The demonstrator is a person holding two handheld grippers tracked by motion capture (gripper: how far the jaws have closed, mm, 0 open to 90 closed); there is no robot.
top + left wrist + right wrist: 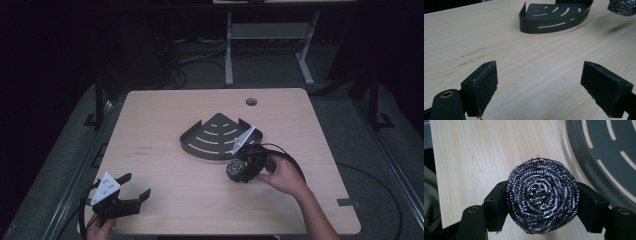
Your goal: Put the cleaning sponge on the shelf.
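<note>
Scourer [541,195] is clamped between the jaws of the right gripper [243,167], a pad pressed on each flank; it is apparently held just clear of the worktop [165,150]. Slotted tray [216,136] is seen just beyond those jaws. Left gripper [131,187] is spread wide, bare wood between its jaws, tray well ahead of them.

Both grippers black. Left gripper [136,186]: grey triangular plate on top, black cable looping behind, brass-ringed screw hole at jaw base, pads frayed pale at edges. Right gripper [235,170]: same plate, black cable, brass-ringed holes.
</note>
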